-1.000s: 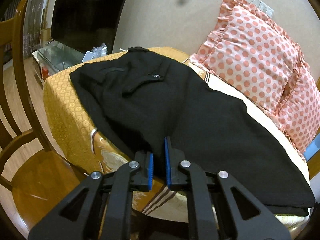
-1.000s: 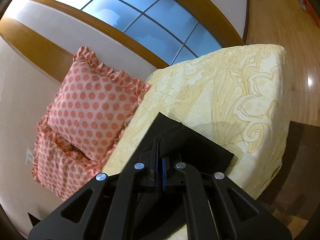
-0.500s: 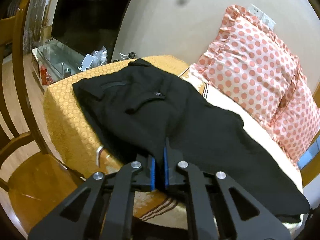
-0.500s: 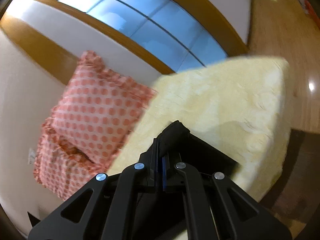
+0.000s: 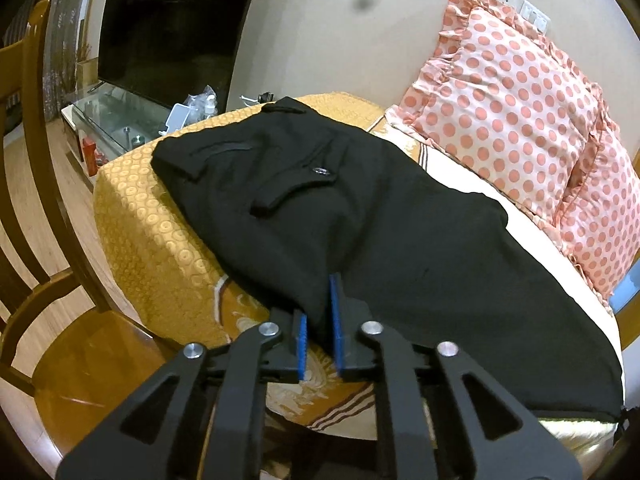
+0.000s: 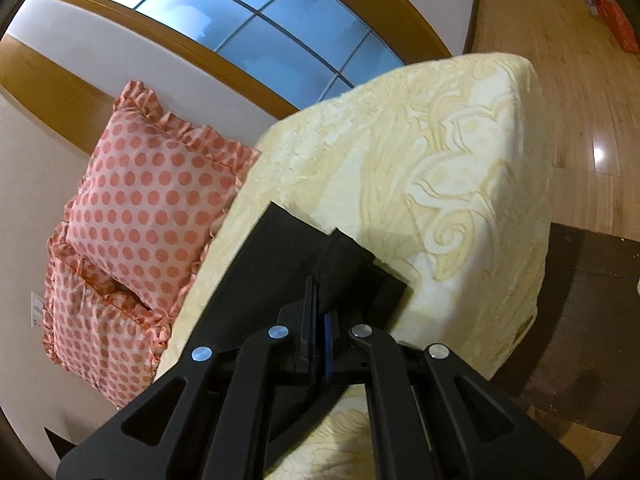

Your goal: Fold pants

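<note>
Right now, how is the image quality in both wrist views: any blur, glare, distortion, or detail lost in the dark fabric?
Left wrist view: sharp, warm indoor light; fisheye bends the wall and chair; the black pants swallow most fold detail, only a button and pocket flap read. Right wrist view: sharp too; glare spots on the wooden floor; the window curves strongly; the pants' hem is near-featureless black.

Black pants [image 5: 360,208]; cushions [image 5: 504,92] pink (coral dots); bed cover [image 6: 440,152] cream, swirled.
</note>
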{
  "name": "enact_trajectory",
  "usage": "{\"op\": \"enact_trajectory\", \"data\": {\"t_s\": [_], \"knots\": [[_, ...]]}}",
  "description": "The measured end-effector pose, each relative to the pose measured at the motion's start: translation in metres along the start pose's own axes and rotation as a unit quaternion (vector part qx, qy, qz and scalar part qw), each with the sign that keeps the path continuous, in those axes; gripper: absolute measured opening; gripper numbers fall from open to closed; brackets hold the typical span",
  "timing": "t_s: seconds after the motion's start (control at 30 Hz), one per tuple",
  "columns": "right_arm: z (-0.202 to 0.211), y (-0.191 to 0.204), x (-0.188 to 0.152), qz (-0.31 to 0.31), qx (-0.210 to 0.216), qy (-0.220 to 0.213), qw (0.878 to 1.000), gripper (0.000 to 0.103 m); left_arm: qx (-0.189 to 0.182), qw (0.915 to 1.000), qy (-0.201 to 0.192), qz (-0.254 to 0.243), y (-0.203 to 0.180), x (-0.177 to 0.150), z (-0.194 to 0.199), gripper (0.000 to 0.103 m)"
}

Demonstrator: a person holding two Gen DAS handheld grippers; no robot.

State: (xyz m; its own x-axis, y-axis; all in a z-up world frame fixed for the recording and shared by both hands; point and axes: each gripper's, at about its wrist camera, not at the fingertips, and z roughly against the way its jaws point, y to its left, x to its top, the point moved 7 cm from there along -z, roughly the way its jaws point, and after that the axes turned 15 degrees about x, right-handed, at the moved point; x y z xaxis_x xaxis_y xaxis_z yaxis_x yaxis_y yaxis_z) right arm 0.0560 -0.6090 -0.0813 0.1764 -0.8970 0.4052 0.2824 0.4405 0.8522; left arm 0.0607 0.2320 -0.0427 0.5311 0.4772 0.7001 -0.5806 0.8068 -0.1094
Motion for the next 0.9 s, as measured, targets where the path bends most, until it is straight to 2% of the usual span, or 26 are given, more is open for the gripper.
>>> {"op": "enact_trajectory", "data": {"t_s": [0.1,0.17,0.23,0.27,0.3,0.33,0.37,0.43,0.57,0.67,0.73,0.8,0.9], "knots": [[0.010,-0.002,-0.003,-0.018,0.001,0.009,1.000,0.014,0.001,0.9999,-0.007,-0.009,0.004,0.002,0.010,0.017],[0.024,0.001,0.000,-0.009,-0.014,-0.004,1.000,0.018,0.007,0.9998,-0.013,-0.011,0.006,0.005,0.018,0.019],[0.047,0.008,0.006,0.029,-0.060,-0.047,0.997,0.029,0.012,0.9995,-0.027,-0.011,0.009,0.010,0.029,0.020],[0.056,0.013,0.008,0.051,-0.075,-0.063,0.994,0.048,0.018,0.9992,-0.034,-0.014,0.008,0.011,0.034,0.021],[0.063,0.024,0.008,0.081,-0.078,-0.075,0.991,0.054,0.025,0.9985,-0.044,-0.020,0.006,0.012,0.039,0.023],[0.064,0.033,0.006,0.107,-0.073,-0.072,0.989,0.054,0.031,0.9974,-0.057,-0.031,0.002,0.014,0.046,0.025],[0.060,0.044,0.001,0.135,-0.061,-0.058,0.987,0.054,0.030,0.9964,-0.068,-0.041,-0.004,0.015,0.052,0.029],[0.039,0.072,-0.020,0.188,-0.012,0.004,0.982,0.054,0.014,0.9940,-0.089,-0.061,-0.022,0.016,0.066,0.034],[-0.008,0.112,-0.064,0.255,0.044,0.099,0.961,0.054,-0.051,0.9865,-0.110,-0.109,-0.074,0.012,0.082,0.051],[-0.038,0.123,-0.090,0.298,0.038,0.140,0.944,0.054,-0.096,0.9760,-0.119,-0.155,-0.123,0.001,0.082,0.061],[-0.051,0.119,-0.104,0.323,0.018,0.164,0.932,0.054,-0.109,0.9710,-0.116,-0.179,-0.147,-0.009,0.074,0.064],[-0.053,0.105,-0.119,0.316,0.007,0.196,0.928,0.054,-0.116,0.9682,-0.096,-0.200,-0.165,-0.021,0.060,0.064],[-0.034,0.101,-0.132,0.329,0.020,0.187,0.925,0.054,-0.122,0.9673,-0.060,-0.214,-0.173,-0.039,0.043,0.064]]}}
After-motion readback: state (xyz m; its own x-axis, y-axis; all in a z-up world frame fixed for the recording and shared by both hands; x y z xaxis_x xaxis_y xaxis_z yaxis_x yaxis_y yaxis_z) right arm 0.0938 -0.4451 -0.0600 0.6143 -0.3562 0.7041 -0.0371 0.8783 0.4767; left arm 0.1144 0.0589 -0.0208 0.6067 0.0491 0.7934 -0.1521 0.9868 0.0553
